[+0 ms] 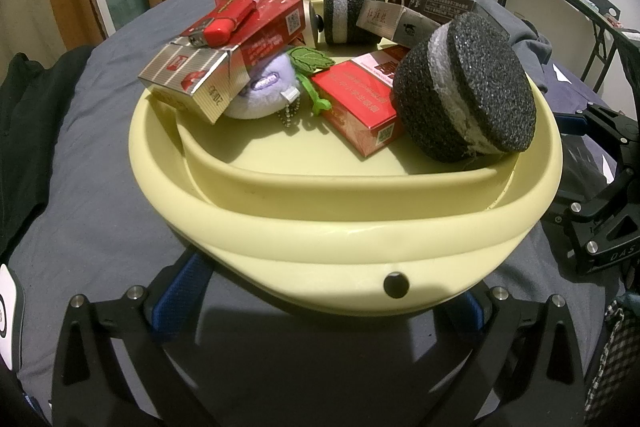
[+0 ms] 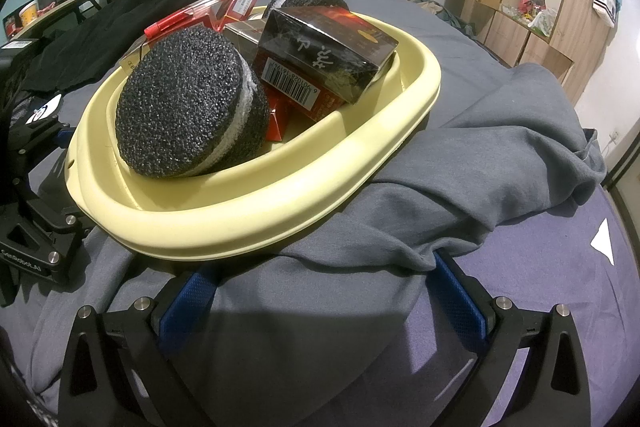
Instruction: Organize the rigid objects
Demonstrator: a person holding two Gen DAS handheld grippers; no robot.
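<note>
Left wrist view: yellow basin [image 1: 352, 227] on the bed, heaped with cartons and foam discs [image 1: 468, 87]. Left gripper [image 1: 320, 303] spread wide at its rim, empty; right gripper [image 2: 324, 291] likewise wide, over grey cloth [image 2: 480, 155]. Collection appears complete; next move likely needs a firm rim grasp.

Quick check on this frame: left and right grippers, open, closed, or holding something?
Left gripper: open, jaws spread either side of the near edge of the yellow basin, not clamped on it.
Right gripper: open, empty, over the grey cloth.
</note>
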